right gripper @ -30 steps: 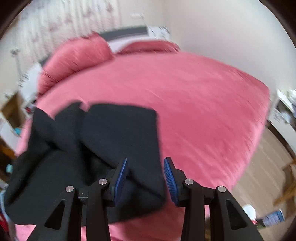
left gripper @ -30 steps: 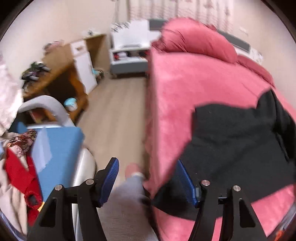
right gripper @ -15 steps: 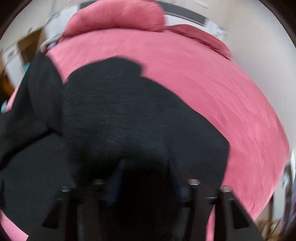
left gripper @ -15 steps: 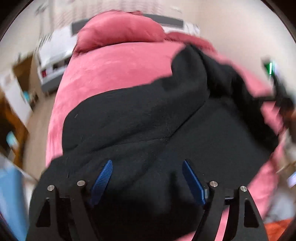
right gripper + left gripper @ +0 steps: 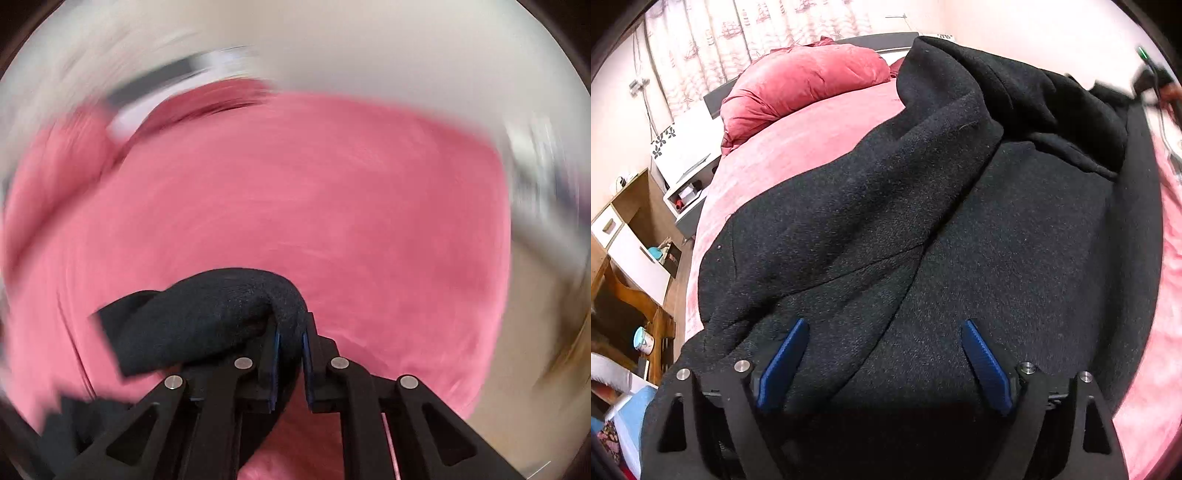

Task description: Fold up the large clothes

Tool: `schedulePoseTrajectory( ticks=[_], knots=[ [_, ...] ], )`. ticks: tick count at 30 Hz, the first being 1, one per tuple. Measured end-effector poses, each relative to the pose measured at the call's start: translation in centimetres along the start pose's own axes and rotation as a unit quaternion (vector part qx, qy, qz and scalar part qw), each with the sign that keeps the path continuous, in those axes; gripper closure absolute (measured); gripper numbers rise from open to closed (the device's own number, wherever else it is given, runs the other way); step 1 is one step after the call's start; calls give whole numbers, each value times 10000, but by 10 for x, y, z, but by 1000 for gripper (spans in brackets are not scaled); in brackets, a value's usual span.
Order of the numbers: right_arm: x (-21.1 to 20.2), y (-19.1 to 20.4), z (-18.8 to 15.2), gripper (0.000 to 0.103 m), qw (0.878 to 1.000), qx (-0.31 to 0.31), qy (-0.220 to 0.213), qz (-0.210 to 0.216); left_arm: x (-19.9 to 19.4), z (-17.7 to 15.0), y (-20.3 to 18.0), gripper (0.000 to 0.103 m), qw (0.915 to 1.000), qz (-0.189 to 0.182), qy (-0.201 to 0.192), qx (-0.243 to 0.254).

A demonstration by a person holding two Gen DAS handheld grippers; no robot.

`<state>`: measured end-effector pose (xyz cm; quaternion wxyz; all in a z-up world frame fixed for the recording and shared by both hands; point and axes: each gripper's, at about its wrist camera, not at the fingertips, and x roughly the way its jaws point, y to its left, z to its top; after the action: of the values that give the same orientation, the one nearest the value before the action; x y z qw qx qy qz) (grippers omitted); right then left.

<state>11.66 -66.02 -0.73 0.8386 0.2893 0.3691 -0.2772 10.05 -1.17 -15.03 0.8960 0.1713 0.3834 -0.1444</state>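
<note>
**Black coat on bed: right tool gripping, left tool wide**

The black coat (image 5: 923,229) lies on the pink bed (image 5: 812,133), long axis running 7 to 1 o'clock. The left tool (image 5: 882,354), jaws just widened, holds nothing. The right tool (image 5: 290,354), just narrowed, pinches a coat edge (image 5: 221,310). Open bedspread extends toward 12 o'clock.

Bed (image 5: 798,147): lying under a pink cover, filling most of both views.
Pillow (image 5: 801,85): resting plump and red at the bed's head.
Curtain (image 5: 713,40): hanging patterned behind the bed's head.
White nightstand (image 5: 685,166): standing just beside the bed, level with the pillow.
Wooden desk (image 5: 631,273): sitting farther down the bed's side, holding a turquoise cup (image 5: 644,341).
</note>
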Motion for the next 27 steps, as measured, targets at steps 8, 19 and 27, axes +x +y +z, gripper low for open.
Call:
schedulePoseTrajectory(
  ticks=[8,19,27],
  knots=[
    [24,-136,-58,74,9886,1398,497,-260,-2,2,-12,15,10000,50,-43,34],
    [53,-102,-48,57,9732,1740,686,1338,-28,-5,-21,14,9982,-362,378,-288],
    [-16,-78,-37,95,9817,1154,-226,1495,-36,-18,-20,13,9921,-583,777,-799]
  ],
)
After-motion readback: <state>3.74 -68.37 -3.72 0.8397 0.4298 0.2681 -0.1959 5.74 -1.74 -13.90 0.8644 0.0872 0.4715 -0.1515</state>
